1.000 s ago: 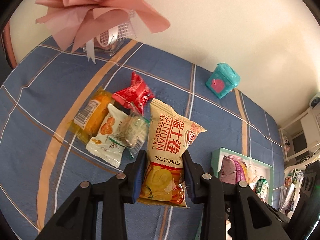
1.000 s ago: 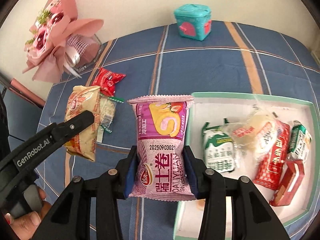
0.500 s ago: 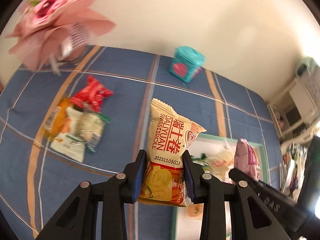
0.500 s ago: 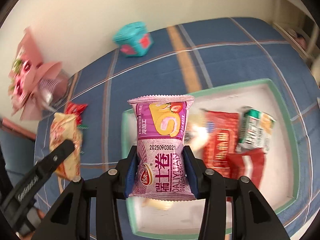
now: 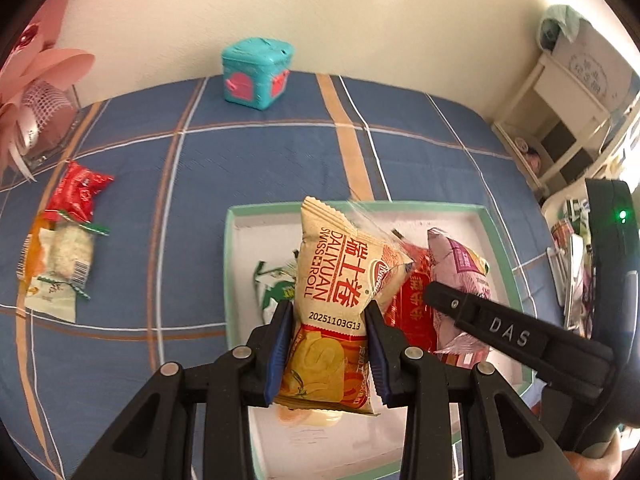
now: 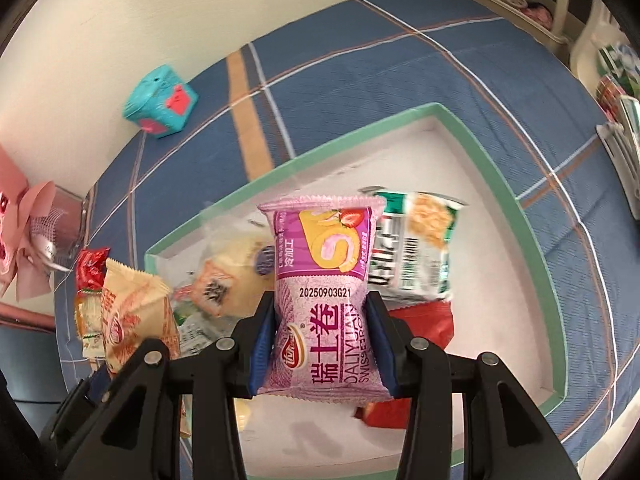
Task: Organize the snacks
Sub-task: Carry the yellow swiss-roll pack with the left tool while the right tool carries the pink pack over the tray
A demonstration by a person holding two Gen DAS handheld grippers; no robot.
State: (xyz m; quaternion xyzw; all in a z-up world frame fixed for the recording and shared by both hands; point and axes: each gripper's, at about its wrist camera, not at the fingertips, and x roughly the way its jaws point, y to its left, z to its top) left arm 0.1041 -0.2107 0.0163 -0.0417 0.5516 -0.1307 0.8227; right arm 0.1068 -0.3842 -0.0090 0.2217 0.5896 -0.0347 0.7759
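My left gripper (image 5: 327, 346) is shut on a yellow Swiss roll packet (image 5: 340, 276) and holds it above the green-rimmed white tray (image 5: 236, 264). My right gripper (image 6: 322, 344) is shut on a purple Swiss roll packet (image 6: 324, 296), also above the tray (image 6: 532, 248). The tray holds several snacks, among them a green-and-white packet (image 6: 416, 248) and a red packet (image 6: 424, 320). The purple packet (image 5: 460, 272) and the right gripper show at the right of the left wrist view. The yellow packet (image 6: 136, 312) shows at the left of the right wrist view.
On the blue checked cloth left of the tray lie a red snack (image 5: 80, 190) and a few pale packets (image 5: 60, 264). A teal toy box (image 5: 256, 74) stands by the wall. A pink bouquet (image 5: 28, 92) is at the far left. Shelves (image 5: 568, 120) stand at the right.
Both grippers have moved right, from over the cloth to above the tray, each still holding its packet. The loose snack pile now lies far to the left.
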